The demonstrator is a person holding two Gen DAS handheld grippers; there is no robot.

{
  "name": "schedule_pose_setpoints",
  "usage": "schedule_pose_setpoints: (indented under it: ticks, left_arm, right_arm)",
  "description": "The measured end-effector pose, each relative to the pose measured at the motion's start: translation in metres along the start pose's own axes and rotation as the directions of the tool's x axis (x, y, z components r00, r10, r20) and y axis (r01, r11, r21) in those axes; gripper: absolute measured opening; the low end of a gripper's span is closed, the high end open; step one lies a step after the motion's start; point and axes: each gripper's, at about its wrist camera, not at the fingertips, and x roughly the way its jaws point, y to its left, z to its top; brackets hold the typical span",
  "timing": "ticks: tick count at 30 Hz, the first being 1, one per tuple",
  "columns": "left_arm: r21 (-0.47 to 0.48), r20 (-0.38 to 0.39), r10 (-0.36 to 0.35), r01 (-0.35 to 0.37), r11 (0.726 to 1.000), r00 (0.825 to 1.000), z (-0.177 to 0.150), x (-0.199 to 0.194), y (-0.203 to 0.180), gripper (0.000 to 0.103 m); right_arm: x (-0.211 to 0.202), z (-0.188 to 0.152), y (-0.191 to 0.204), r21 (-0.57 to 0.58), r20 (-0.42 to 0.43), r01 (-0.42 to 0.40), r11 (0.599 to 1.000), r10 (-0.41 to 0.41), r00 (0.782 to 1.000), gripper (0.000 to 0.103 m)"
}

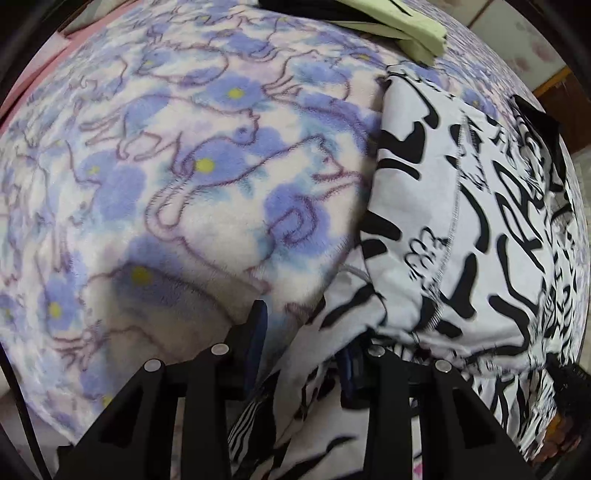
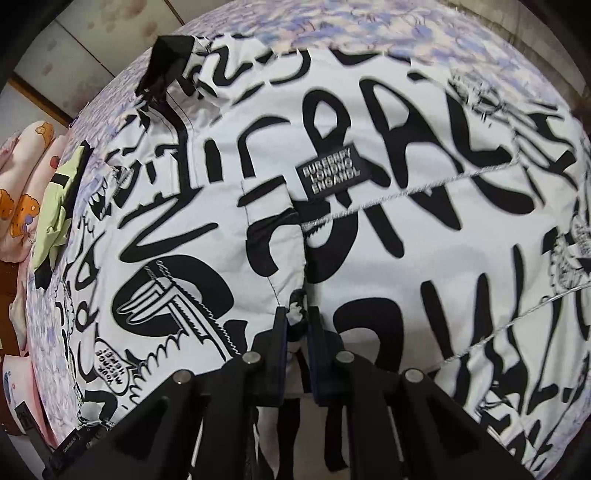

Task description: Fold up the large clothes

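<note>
Far left in the right wrist view: pink bedding (image 2: 22, 192) with orange cartoon figures, heaped beside the bed edge. Next to it, a pale green garment (image 2: 55, 210) with black trim, lying on the floral blanket (image 1: 166, 184), a fleecy cover of blue flowers with yellow centres filling the left and middle of the left wrist view; the same green piece seen at the far top there (image 1: 410, 33). Further right, the black-and-white graffiti-print garment (image 2: 388, 240), spread flat over the blanket and covering most of the right wrist view, bold black lettering across white cloth, a small black sewn label (image 2: 332, 173) near its middle and a black flap (image 2: 166, 59) at its far left corner. In the left wrist view, the garment's left edge (image 1: 443, 221) folded over itself, a stitched seam running near to far. Left gripper (image 1: 306, 343) at the near edge of that view, pointing steeply down, jaws part-way apart with a fold of the printed cloth between them; right pad mostly hidden under the fabric, so probably pinching, though contact not clearly visible. Right gripper (image 2: 295, 317) at the near edge of the other view, jaws nearly pressed together, nipping a small bunched tuck of the same garment at its near hem.
</note>
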Motion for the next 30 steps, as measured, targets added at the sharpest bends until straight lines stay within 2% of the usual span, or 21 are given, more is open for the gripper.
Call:
schedule_pose_setpoints:
  ticks: [2, 5, 7, 11, 12, 15, 17, 18, 20, 23, 25, 27, 28, 30]
  left_arm:
    - [0.026, 0.003, 0.010, -0.010, 1.000, 1.000, -0.005, -0.017, -0.006, 0.033]
    - [0.075, 0.012, 0.024, -0.025, 0.997, 1.000, -0.012, -0.044, -0.014, 0.033]
    - [0.103, 0.011, 0.022, -0.023, 0.994, 1.000, -0.017, -0.061, -0.020, 0.033]
    - [0.157, 0.005, -0.054, 0.052, 0.986, 0.999, -0.019, -0.082, -0.040, 0.033]
    - [0.172, 0.005, -0.069, 0.067, 0.983, 0.998, -0.020, -0.084, -0.048, 0.033]
    - [0.216, -0.008, -0.142, 0.140, 0.966, 0.990, -0.014, -0.081, -0.078, 0.033]
    - [0.234, -0.030, -0.196, 0.197, 0.952, 0.980, -0.009, -0.070, -0.096, 0.030]
    - [0.242, -0.046, -0.214, 0.219, 0.945, 0.976, -0.008, -0.064, -0.104, 0.029]
    - [0.260, -0.074, -0.237, 0.249, 0.933, 0.969, -0.007, -0.050, -0.121, 0.014]
    - [0.273, -0.118, -0.255, 0.278, 0.921, 0.960, -0.007, -0.032, -0.138, 0.009]
    - [0.270, -0.149, -0.240, 0.273, 0.923, 0.959, -0.005, -0.015, -0.147, 0.009]
    - [0.255, -0.184, -0.208, 0.251, 0.934, 0.961, -0.004, 0.002, -0.151, 0.009]
    - [0.249, -0.197, -0.179, 0.225, 0.942, 0.964, -0.004, 0.010, -0.152, 0.009]
    - [0.247, -0.200, -0.121, 0.169, 0.954, 0.972, -0.003, 0.021, -0.151, 0.008]
  right_arm:
    - [-0.012, 0.000, 0.000, -0.009, 0.013, 0.013, 1.000, -0.012, 1.000, 0.012]
    - [-0.026, -0.002, 0.010, -0.073, 0.002, 0.061, 0.995, -0.061, 0.998, 0.014]
    - [-0.040, -0.006, 0.016, -0.115, 0.023, 0.091, 0.989, -0.089, 0.996, 0.015]
    - [-0.061, -0.013, 0.024, -0.168, 0.062, 0.112, 0.979, -0.102, 0.993, 0.034]
    - [-0.067, -0.016, 0.028, -0.179, 0.074, 0.104, 0.978, -0.091, 0.993, 0.034]
    - [-0.071, -0.025, 0.042, -0.225, 0.064, -0.008, 0.974, 0.023, 0.998, 0.033]
    - [-0.069, -0.035, 0.056, -0.261, 0.044, -0.102, 0.960, 0.118, 0.992, 0.032]
    - [-0.067, -0.039, 0.062, -0.271, 0.036, -0.128, 0.954, 0.143, 0.989, 0.027]
    - [-0.059, -0.049, 0.078, -0.291, 0.008, -0.177, 0.940, 0.188, 0.982, 0.015]
    - [-0.041, -0.062, 0.104, -0.313, -0.065, -0.270, 0.910, 0.263, 0.963, 0.004]
    - [-0.030, -0.069, 0.120, -0.342, -0.096, -0.318, 0.884, 0.304, 0.948, 0.001]
    - [-0.018, -0.076, 0.135, -0.387, -0.132, -0.333, 0.860, 0.306, 0.943, 0.000]
    - [-0.013, -0.078, 0.138, -0.396, -0.137, -0.327, 0.858, 0.297, 0.945, 0.000]
    - [0.007, -0.081, 0.145, -0.382, -0.170, -0.357, 0.853, 0.314, 0.934, 0.000]
